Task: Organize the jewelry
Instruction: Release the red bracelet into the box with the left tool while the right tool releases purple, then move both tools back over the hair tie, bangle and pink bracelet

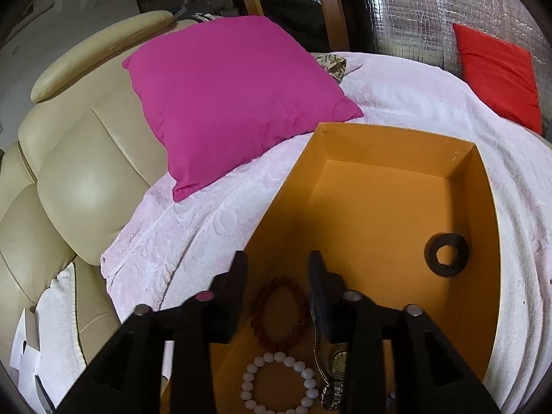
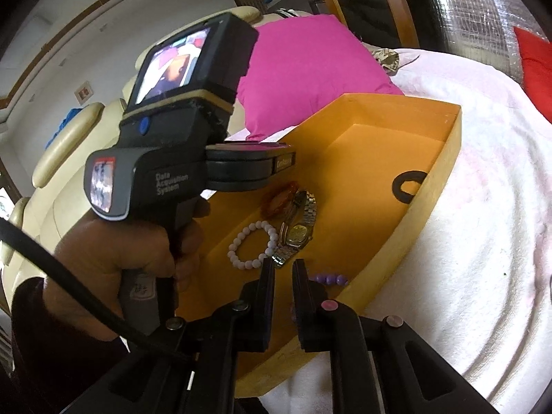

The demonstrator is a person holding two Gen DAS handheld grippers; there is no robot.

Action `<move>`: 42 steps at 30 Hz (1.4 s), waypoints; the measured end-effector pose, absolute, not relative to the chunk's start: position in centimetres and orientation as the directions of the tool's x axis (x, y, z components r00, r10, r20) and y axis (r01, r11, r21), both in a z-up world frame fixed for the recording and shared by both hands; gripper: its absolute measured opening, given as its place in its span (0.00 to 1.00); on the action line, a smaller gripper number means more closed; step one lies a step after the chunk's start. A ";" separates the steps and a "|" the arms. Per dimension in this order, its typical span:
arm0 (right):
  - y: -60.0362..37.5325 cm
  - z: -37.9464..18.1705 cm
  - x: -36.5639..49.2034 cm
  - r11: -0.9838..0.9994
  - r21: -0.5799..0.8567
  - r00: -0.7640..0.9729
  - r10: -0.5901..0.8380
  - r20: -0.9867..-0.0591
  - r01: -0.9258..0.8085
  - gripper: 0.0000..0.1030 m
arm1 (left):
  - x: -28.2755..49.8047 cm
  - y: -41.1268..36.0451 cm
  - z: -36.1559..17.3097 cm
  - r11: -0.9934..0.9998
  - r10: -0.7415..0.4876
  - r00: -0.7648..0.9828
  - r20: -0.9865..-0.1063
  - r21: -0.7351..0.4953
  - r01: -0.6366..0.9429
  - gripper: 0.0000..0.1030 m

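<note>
- Orange box point(image 1: 396, 207): an open-topped cardboard box lying on a pale pink towel point(image 1: 214, 227); it serves here as the landmark for all positions.
- Left gripper point(image 1: 277, 258): poised over the near left part of the box, fingers spread apart and released, with nothing pressed between the pads. In the right wrist view it appears as a black handheld unit with a lit screen, gripped by the person's left hand point(image 2: 131, 258).
- Red bead bracelet point(image 1: 279, 314): flat on the box floor, directly below the gap between the left gripper's fingers and touching neither of them.
- White bead bracelet point(image 1: 279, 384): on the box floor, nearer the camera than the red bracelet and just beside it.
- Wristwatch point(image 1: 336, 362): metal band and gold-toned dial, on the box floor to the right of both bracelets, partly hidden by the left gripper's right finger.
- Dark ring-shaped band point(image 1: 446, 255): alone near the right wall of the box, well apart from the other pieces.
- Right gripper point(image 2: 283, 264): over the near edge of the box, its fingers drawn almost together with a narrow gap and nothing visible between them.
- Purple beads point(image 2: 327, 279): on the box floor just beside the right gripper's right finger; contact cannot be determined.
- Magenta cushion point(image 1: 234, 103): on the towel beyond the far left corner of the box, leaning on a cream sofa point(image 1: 69, 172).
</note>
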State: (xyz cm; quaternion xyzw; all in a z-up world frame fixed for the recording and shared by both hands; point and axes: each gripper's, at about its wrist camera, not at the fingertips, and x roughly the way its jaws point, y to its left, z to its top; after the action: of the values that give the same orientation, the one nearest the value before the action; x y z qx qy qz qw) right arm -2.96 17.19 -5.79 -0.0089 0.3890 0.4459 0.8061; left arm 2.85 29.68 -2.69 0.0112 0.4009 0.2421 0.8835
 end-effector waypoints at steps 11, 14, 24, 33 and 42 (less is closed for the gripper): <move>14.0 -4.1 -1.9 0.646 0.340 0.359 0.703 -0.614 -0.684 0.13 | 3.0 28.1 -1.7 0.871 0.466 0.586 -0.663 0.230 -0.434 0.58; 13.0 -3.6 -1.6 0.659 0.342 0.378 0.699 -0.607 -0.669 0.13 | 3.1 27.4 -1.2 0.867 0.477 0.598 -0.644 0.231 -0.442 0.62; 8.0 -1.7 -1.2 0.712 0.356 0.447 0.673 -0.589 -0.605 0.13 | 3.9 23.3 -0.5 0.872 0.483 0.629 -0.609 0.265 -0.413 0.67; -0.7 -0.3 -0.5 0.801 0.365 0.554 0.594 -0.583 -0.475 0.13 | 4.3 18.8 0.4 0.879 0.477 0.670 -0.569 0.306 -0.367 0.67; -10.7 0.2 0.6 0.874 0.367 0.637 0.483 -0.601 -0.317 0.13 | 5.0 12.7 0.5 0.906 0.412 0.724 -0.553 0.334 -0.261 0.69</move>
State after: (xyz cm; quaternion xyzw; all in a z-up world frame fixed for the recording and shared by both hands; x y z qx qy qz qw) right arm 0.61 -10.68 0.15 0.1145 0.3631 0.2230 0.8974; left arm 4.99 12.67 0.50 0.1170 0.3235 0.1826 0.9210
